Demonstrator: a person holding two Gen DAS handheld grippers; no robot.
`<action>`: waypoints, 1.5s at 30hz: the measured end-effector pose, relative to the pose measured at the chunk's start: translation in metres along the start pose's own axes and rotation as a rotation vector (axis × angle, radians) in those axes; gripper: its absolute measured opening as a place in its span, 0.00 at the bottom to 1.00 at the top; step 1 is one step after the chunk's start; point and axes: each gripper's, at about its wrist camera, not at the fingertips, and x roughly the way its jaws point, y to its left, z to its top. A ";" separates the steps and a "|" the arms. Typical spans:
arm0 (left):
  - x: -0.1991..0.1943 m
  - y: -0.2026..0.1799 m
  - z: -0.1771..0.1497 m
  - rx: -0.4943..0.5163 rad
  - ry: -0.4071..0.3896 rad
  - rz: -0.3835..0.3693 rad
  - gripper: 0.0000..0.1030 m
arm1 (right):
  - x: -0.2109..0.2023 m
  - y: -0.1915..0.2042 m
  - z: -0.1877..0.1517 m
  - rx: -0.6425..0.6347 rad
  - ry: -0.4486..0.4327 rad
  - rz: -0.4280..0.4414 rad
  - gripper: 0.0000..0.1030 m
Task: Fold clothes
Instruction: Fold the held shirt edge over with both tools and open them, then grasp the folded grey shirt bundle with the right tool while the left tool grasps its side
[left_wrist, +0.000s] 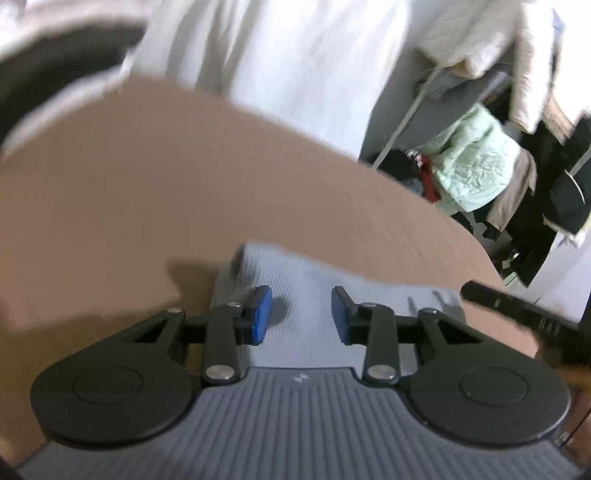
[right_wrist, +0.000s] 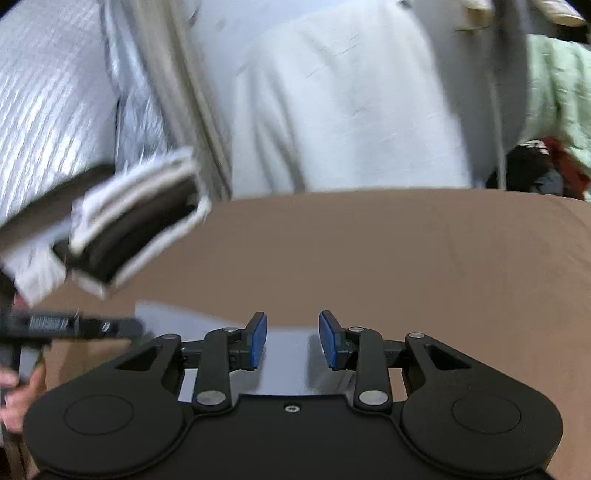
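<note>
A folded light grey-blue cloth (left_wrist: 306, 295) lies on the brown table (left_wrist: 147, 206), right under my left gripper (left_wrist: 301, 314), which is open with its blue pads on either side of the cloth's middle. In the right wrist view the same cloth (right_wrist: 288, 354) lies under my right gripper (right_wrist: 291, 339), also open and empty. The other gripper shows as a dark bar at the right edge of the left view (left_wrist: 517, 306) and at the left edge of the right view (right_wrist: 74, 325). Both views are motion-blurred.
A stack of folded white and dark clothes (right_wrist: 136, 229) sits at the table's far left. White fabric (right_wrist: 332, 103) hangs beyond the far edge. A heap of mint, dark and beige garments (left_wrist: 476, 162) lies off the table to the right.
</note>
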 end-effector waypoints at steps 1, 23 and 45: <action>0.006 0.003 -0.004 0.006 0.016 0.023 0.31 | 0.006 0.001 -0.003 -0.024 0.030 -0.019 0.35; -0.009 0.040 -0.001 -0.072 -0.042 0.287 0.45 | 0.015 -0.051 -0.018 0.266 0.199 -0.306 0.54; -0.023 0.041 -0.028 -0.254 0.226 0.023 0.74 | -0.001 -0.039 -0.059 0.693 0.386 -0.012 0.67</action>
